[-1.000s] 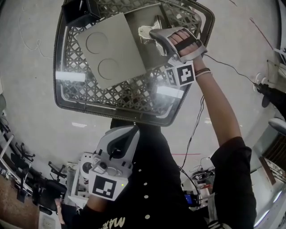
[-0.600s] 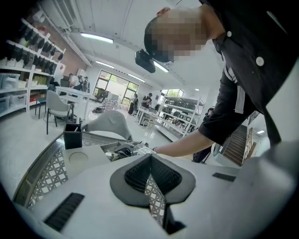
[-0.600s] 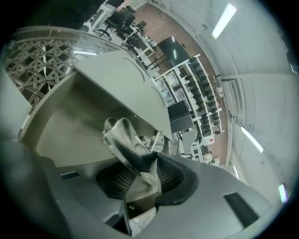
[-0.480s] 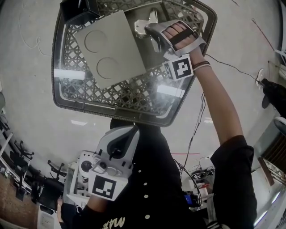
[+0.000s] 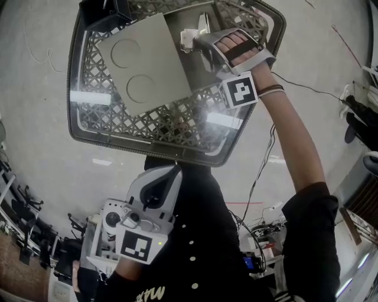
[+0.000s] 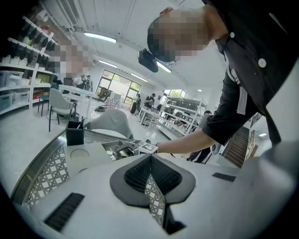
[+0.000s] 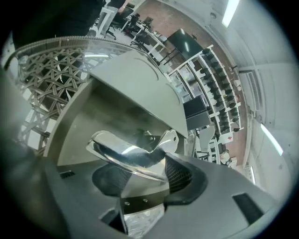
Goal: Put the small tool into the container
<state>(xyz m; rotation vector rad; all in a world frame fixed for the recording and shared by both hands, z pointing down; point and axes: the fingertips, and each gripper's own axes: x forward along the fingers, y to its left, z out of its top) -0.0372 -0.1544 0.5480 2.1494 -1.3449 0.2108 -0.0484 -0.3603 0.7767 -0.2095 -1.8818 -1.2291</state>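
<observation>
A shiny bent metal tool point(image 7: 128, 151) lies across the gap of my right gripper point(image 7: 140, 175), over the open grey metal container point(image 7: 79, 121). The jaws have just been opening, the tool is still between them, and the pads stand wide and do not clamp it. From the head view, the right gripper point(image 5: 195, 42) reaches into the container point(image 5: 198, 74) at the far end of a lattice basket point(image 5: 77, 118), with the tool point(image 5: 188, 40) at its tips. My left gripper point(image 5: 155, 186) hangs near my body with its pads point(image 6: 140, 170) together and nothing between them.
A grey lid point(image 5: 142, 65) with two round marks leans over the container's left side. A black box point(image 5: 106, 12) stands at the basket's far left corner. A thin cable point(image 5: 260, 159) trails from the right wrist. Beyond are desks, shelves and people.
My right gripper has shifted a little to the left and farther into the container, and the tool has gone with it. The left gripper has stayed where it was.
</observation>
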